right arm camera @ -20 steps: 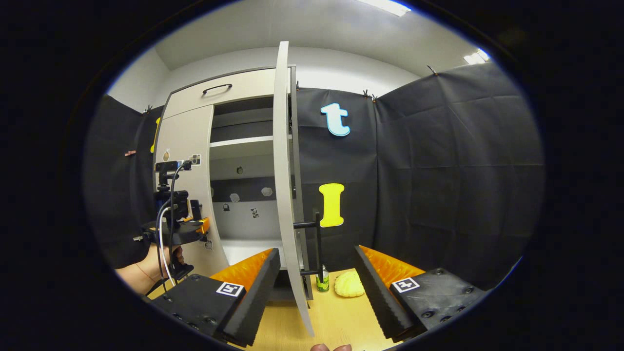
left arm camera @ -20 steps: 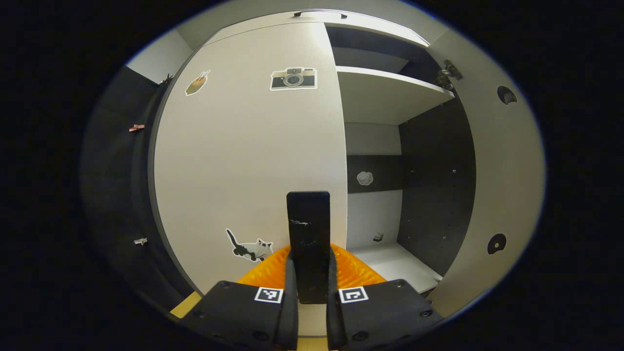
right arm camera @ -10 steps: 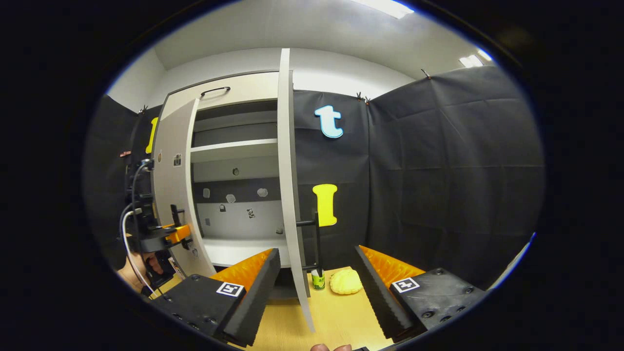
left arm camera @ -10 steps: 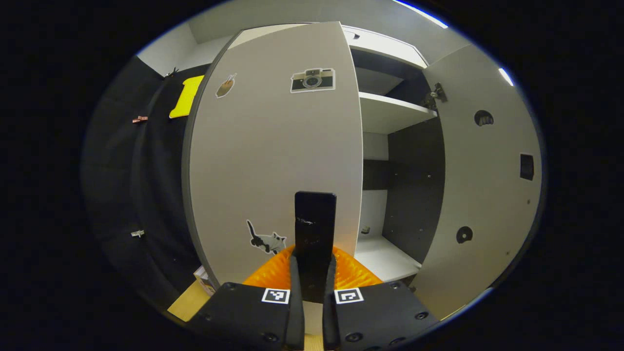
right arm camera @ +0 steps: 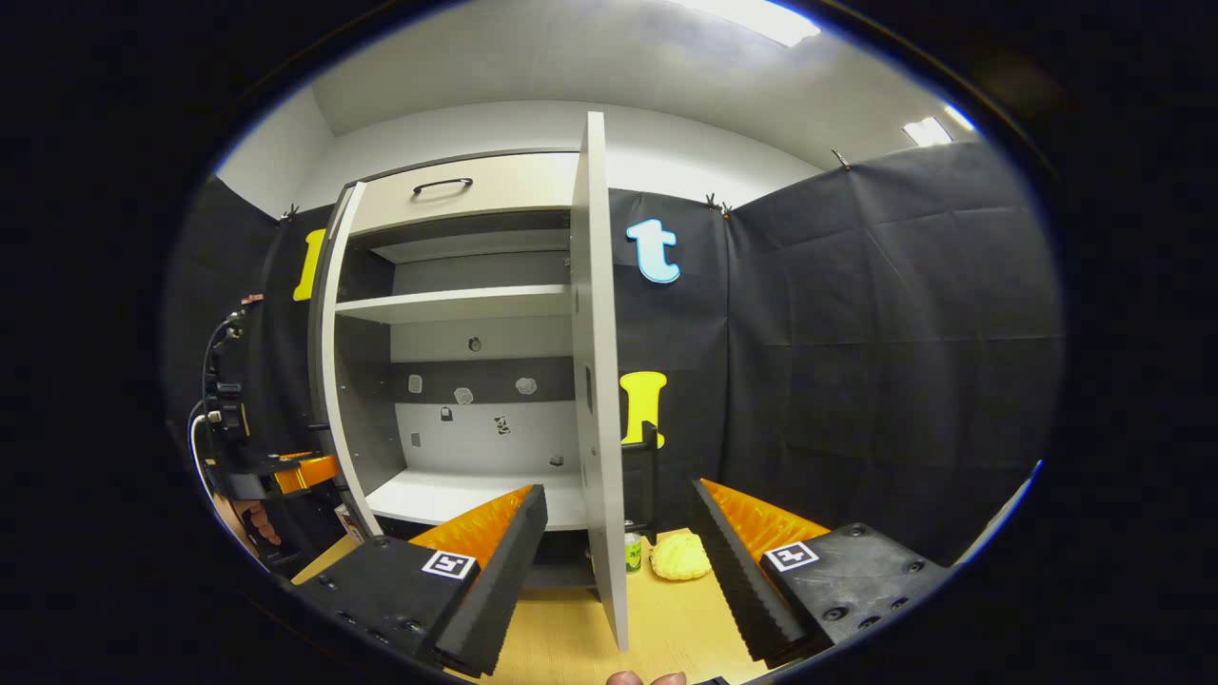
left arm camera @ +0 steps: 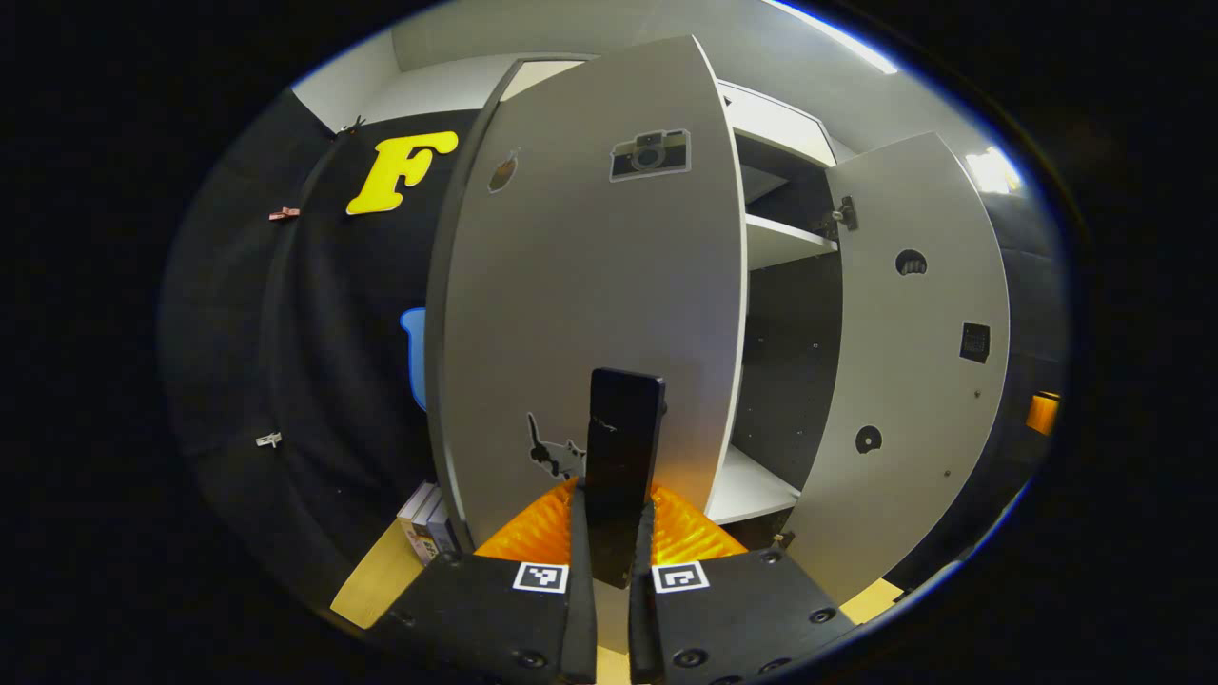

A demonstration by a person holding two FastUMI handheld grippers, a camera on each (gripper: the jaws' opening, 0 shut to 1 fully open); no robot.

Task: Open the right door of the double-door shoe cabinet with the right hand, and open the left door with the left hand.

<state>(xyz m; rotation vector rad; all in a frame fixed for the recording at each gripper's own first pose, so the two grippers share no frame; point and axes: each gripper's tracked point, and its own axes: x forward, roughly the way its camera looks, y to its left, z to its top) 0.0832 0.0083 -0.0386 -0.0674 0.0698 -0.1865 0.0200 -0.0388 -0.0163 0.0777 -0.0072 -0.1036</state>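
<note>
Across the left gripper view's centre, the left door [left arm camera: 590,314] has swung wider than a second ago; the left gripper [left arm camera: 611,561] clamps its handle [left arm camera: 623,457]. One right door [left arm camera: 904,381] stands open at right.

Centre of the right gripper view: right door [right arm camera: 599,381] edge-on, right gripper [right arm camera: 618,561] spread, holding nothing. Two doors, both nearly fully open.

Right gripper view: cabinet [right arm camera: 457,381] left of centre, both doors swung out. Right door [right arm camera: 601,381] edge-on at centre, between the right tongs [right arm camera: 618,561]; left door [right arm camera: 328,381] at the cabinet's left edge. Shelf [right arm camera: 457,304] inside, upper part. On the desk [right arm camera: 666,618], lower centre, a can [right arm camera: 632,552] just left of a bun [right arm camera: 679,557], both behind the right door. Left tongs [right arm camera: 285,471] at far left.
</note>
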